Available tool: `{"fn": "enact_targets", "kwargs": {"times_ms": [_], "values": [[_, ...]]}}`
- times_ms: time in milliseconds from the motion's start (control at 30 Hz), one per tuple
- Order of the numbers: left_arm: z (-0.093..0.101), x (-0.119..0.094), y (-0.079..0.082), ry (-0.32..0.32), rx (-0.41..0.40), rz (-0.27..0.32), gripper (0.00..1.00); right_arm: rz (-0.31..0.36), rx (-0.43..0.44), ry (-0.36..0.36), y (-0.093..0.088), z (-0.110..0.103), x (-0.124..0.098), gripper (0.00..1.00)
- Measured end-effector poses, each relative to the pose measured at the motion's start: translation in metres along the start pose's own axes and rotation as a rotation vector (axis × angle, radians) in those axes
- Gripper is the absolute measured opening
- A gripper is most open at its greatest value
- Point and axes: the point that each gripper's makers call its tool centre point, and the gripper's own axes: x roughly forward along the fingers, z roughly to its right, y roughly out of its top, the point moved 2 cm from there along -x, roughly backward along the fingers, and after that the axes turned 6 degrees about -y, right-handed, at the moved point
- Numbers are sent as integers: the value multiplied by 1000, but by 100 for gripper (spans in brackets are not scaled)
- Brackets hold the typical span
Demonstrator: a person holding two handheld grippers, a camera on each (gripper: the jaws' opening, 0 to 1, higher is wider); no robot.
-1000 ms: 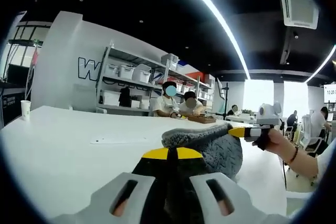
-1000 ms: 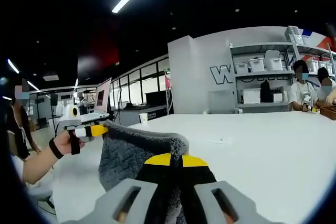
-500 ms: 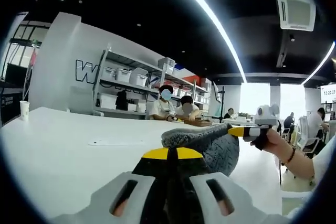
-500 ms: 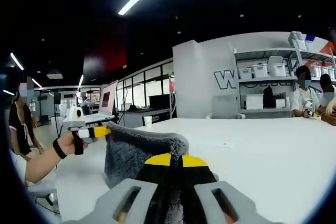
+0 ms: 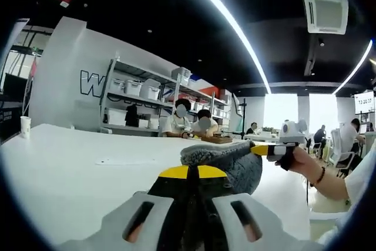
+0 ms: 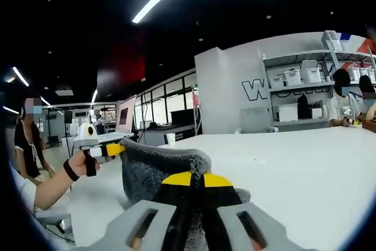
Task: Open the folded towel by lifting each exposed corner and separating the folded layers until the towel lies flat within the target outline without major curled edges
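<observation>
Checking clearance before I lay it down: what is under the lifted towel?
Under the grey towel a bare white table shows. The spot directly beneath is covered by the cloth.

A broad white table spreads across the lower half of the left gripper view. At ten o'clock a white wall carries dark lettering beside metal shelving stacked with white bins. A long ceiling light strip runs toward three o'clock, where bright windows glow. An air-conditioning cassette sits at two o'clock.
</observation>
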Motion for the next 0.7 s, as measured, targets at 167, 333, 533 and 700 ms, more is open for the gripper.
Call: {"fn": "enact_targets", "kwargs": {"times_ms": [167,333,533,700], "values": [[3,-5,-2,-5,-5,6,1,4,18,9,-3,-4,-6,0],[8,-9,-3,-12,-3,9,1,8,10,15,-2,-7,-9,0],[14,-15,-3,-21,14,9,1,14,15,27,-2,-12,-15,0],[18,-20,-5,-28,18,9,1,15,10,34,-4,-17,-20,0]]}}
